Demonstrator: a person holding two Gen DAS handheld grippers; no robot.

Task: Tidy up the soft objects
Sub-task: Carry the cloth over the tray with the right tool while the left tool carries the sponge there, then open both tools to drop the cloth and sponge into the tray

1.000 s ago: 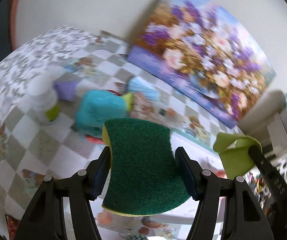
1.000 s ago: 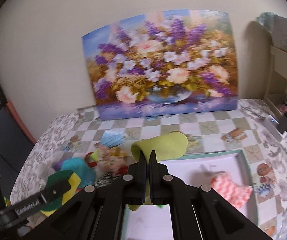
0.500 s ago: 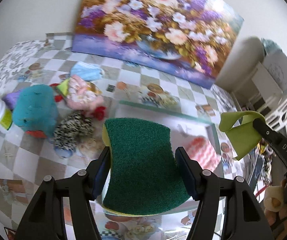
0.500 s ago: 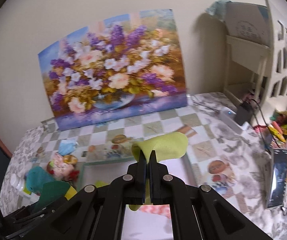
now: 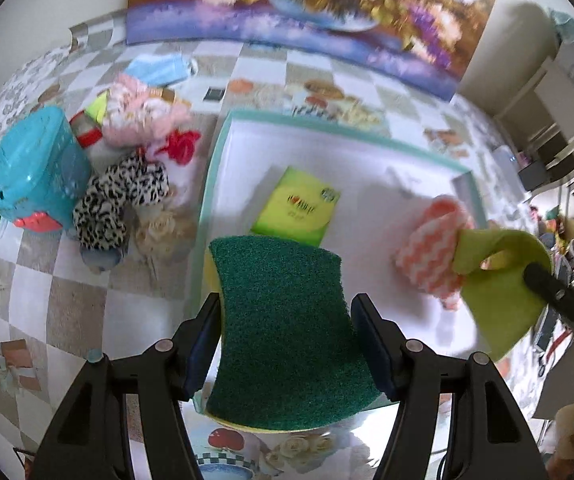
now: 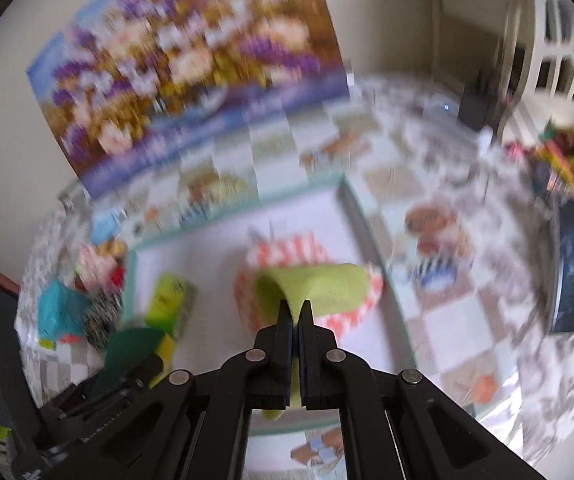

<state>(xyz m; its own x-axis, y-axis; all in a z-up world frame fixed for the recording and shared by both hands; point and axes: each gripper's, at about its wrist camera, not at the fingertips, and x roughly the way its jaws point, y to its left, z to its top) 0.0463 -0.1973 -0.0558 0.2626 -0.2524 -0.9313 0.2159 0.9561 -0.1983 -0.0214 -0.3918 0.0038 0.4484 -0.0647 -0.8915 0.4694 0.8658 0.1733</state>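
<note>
Tilting steeply down over the tray, left hand-held gripper clamps a sponge (right hand-held gripper pinches a green cloth).

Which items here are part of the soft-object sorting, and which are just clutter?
Job:
green scouring sponge in left tool
lime cloth in right tool
pink zigzag cloth
teal-rimmed tray
leopard-print plush
pink plush

Lying about:
flower painting
teal plastic container

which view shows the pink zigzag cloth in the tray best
The left wrist view: the pink zigzag cloth is fairly sharp there, its right edge behind the green cloth. The right wrist view shows it blurred, largely covered by that cloth.
</note>
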